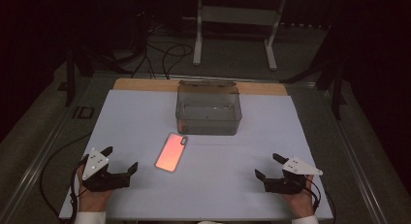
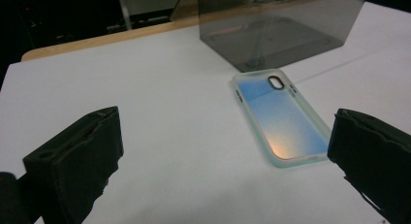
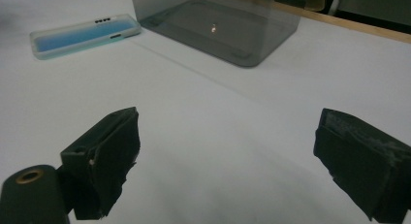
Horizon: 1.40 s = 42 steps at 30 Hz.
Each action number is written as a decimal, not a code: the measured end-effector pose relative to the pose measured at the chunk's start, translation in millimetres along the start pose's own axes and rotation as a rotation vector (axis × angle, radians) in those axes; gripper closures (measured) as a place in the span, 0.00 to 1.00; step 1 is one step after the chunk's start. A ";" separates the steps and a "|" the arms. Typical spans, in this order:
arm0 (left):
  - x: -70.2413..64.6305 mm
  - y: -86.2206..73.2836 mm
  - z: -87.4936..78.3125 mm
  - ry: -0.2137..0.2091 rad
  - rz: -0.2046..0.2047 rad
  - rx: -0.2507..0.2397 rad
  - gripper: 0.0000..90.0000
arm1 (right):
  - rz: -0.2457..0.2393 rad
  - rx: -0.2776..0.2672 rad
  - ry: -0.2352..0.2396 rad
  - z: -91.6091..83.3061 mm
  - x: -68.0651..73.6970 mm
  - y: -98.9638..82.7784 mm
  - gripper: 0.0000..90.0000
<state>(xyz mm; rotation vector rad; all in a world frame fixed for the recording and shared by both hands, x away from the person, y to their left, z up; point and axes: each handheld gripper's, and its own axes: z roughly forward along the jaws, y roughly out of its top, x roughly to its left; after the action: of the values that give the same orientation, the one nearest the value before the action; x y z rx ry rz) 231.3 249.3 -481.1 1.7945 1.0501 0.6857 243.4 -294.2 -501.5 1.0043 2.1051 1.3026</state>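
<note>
One phone case (image 1: 170, 152) is counted at the centre of the high view, and one clear plastic box (image 1: 209, 108) above it. Two grippers are seen: the left gripper (image 1: 120, 158) at lower left, the right gripper (image 1: 269, 166) at lower right. One white sheet (image 1: 145, 117) is laid beneath everything.

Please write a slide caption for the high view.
Two open grippers, left and right, flank an orange-pink phone case before a smoky transparent plastic box.

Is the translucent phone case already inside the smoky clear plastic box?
No, the translucent phone case lies flat on the white table, just in front of the smoky clear plastic box.
</note>
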 end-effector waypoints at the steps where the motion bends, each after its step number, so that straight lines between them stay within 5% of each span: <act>1: 0.0 0.0 0.0 0.000 0.000 0.000 0.00 | 0.000 0.001 0.000 0.1 -0.4 -0.1 0.10; 16: 0.7 -1.5 3.0 0.004 -0.013 0.016 0.00 | 0.000 0.009 0.007 0.5 -1.3 0.2 0.10; 34: -6.1 25.6 22.4 -0.022 0.022 0.192 0.00 | 0.002 0.017 0.014 2.4 -0.8 -0.2 0.10; 42: -9.6 34.9 34.9 -0.031 0.042 0.222 0.00 | 0.004 0.016 0.013 2.2 -1.5 -0.2 0.10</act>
<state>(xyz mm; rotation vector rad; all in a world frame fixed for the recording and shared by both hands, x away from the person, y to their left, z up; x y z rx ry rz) 267.3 218.3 -464.4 2.0162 1.1061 0.5827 245.8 -294.2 -502.7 1.0092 2.1275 1.2996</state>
